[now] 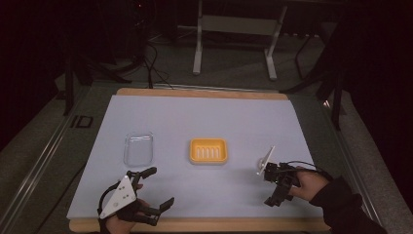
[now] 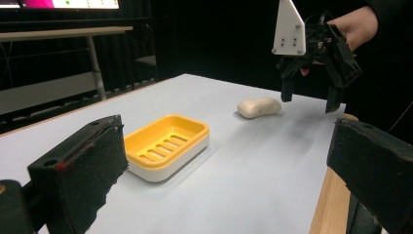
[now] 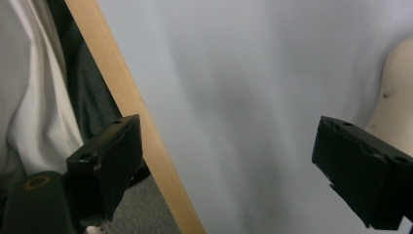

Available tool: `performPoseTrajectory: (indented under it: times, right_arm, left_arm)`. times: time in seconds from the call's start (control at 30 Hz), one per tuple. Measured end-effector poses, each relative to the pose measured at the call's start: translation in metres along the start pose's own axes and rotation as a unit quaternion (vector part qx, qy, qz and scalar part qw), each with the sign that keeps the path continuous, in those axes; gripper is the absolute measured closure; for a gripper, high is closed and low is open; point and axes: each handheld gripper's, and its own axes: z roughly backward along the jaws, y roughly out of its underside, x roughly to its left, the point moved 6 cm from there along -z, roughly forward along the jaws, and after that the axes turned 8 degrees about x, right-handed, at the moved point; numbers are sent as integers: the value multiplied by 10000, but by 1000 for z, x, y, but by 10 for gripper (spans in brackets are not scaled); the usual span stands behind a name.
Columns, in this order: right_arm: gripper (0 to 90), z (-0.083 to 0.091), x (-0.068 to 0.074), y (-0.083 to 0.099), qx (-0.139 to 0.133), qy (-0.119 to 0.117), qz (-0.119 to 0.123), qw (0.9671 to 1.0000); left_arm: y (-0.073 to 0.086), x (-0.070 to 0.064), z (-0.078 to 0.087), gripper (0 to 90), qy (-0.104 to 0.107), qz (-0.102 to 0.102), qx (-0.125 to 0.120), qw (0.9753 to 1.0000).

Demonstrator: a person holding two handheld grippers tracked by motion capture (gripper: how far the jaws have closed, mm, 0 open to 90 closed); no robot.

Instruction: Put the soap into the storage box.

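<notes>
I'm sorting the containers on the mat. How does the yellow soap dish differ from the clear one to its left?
The yellow soap dish is opaque with a slotted floor; the clear dish is see-through and smooth. The yellow soap dish lies crosswise, the clear dish lengthwise. Both sit empty on the mat.

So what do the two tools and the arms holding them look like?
Both tools are black, with two flat dark-padded jaws. The left tool carries a pale three-cornered plate with small holes; the right tool has one too, plus a thin black cable. A dark sleeve covers the right forearm.

Cream soap bar (image 2: 259,107) flat on the table, beside the right claw (image 2: 309,99)
</notes>
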Motion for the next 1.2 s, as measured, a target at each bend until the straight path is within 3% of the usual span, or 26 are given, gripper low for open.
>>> performPoseTrajectory:
  times: [0.23, 0.37, 0.6, 0.8, 0.97, 1.2]
  right_arm:
    - [111, 3, -10, 1, 61, 181, -90, 9998]
    - [112, 3, -18, 4, 144, 152, -158, 9997]
    - [115, 9, -29, 5, 61, 96, -280, 9995]
    - [114, 15, -39, 6, 31, 271, -353, 9990]
    - [133, 20, -47, 5, -88, 236, -328, 9991]
    - [133, 21, -67, 3, -150, 418, -392, 9982]
  left_arm:
    - [0, -1, -1, 11, 29, 13, 19, 10000]
    - [1, -1, -1, 11, 28, 16, 21, 10000]
    - [1, -1, -1, 11, 27, 9, 34, 10000]
    - [1, -1, -1, 11, 32, 9, 41, 10000]
    - [1, -1, -1, 11, 32, 8, 46, 10000]
    - [1, -1, -2, 11, 31, 5, 57, 10000]
